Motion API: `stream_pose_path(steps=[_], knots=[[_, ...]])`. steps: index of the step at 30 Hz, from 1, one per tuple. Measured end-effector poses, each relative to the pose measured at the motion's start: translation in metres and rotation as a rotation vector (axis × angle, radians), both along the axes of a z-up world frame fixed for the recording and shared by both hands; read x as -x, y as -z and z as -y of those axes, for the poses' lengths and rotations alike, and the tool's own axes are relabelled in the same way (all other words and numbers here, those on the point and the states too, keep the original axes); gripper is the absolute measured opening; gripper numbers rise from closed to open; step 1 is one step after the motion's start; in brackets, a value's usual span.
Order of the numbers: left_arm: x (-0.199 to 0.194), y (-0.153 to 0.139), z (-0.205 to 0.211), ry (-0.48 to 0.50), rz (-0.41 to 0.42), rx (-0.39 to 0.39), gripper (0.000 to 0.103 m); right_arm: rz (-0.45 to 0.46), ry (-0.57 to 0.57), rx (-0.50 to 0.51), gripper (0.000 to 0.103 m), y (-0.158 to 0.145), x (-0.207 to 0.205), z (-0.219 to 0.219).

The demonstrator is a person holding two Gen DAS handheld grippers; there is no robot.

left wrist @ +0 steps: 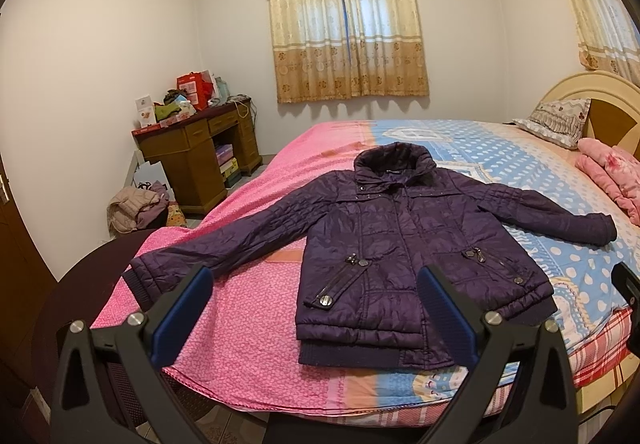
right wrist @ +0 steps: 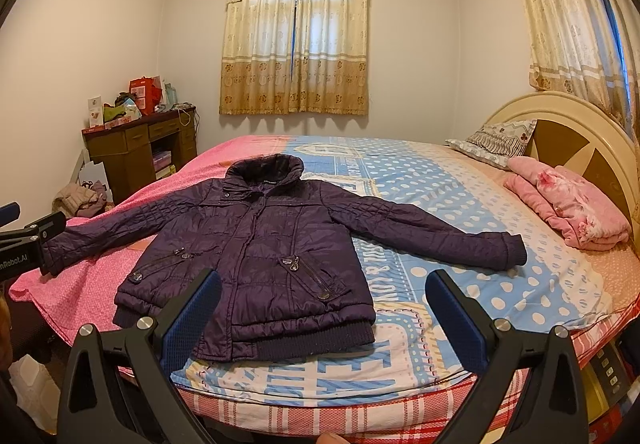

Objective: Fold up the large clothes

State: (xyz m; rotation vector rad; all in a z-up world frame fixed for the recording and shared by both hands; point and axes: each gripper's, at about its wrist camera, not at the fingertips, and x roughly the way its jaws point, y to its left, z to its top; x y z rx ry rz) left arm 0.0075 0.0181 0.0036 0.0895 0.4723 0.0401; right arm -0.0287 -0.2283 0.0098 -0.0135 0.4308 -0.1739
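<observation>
Bed (right wrist: 460,204) ahead of both wide-open, empty grippers (left wrist: 316,308) (right wrist: 324,308) — we judge the jacket (right wrist: 256,244) puffy, slick, light — pinch a cuff (right wrist: 514,250).

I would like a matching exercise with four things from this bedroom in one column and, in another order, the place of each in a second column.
1. jacket
2. pillow
3. pink blanket
4. desk

a. folded, near the headboard
b. in the room's far corner
c. spread flat on the bed, sleeves out
d. leaning against the headboard

Pairs: 1-c, 2-d, 3-a, 4-b
</observation>
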Motion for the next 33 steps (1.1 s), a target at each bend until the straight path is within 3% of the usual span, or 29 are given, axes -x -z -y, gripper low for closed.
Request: stream_pose_path(steps=[20,27,29,33], knots=[[-0.002,0.004,0.000,0.003,-0.005,-0.002,0.103,-0.001,-0.013,0.004,0.102,0.004,-0.003,-0.006],[-0.011,0.014,0.002,0.041,-0.044,0.043,0.103,0.098,-0.083,-0.127,0.102,0.015,-0.005,0.002],[-0.016,0.020,0.005,0.041,-0.054,0.026,0.103,0.042,-0.095,-0.120,0.102,0.023,-0.017,0.007],[-0.037,0.034,0.011,0.035,-0.087,0.005,0.103,-0.058,-0.017,-0.112,0.102,0.049,-0.044,0.035]])
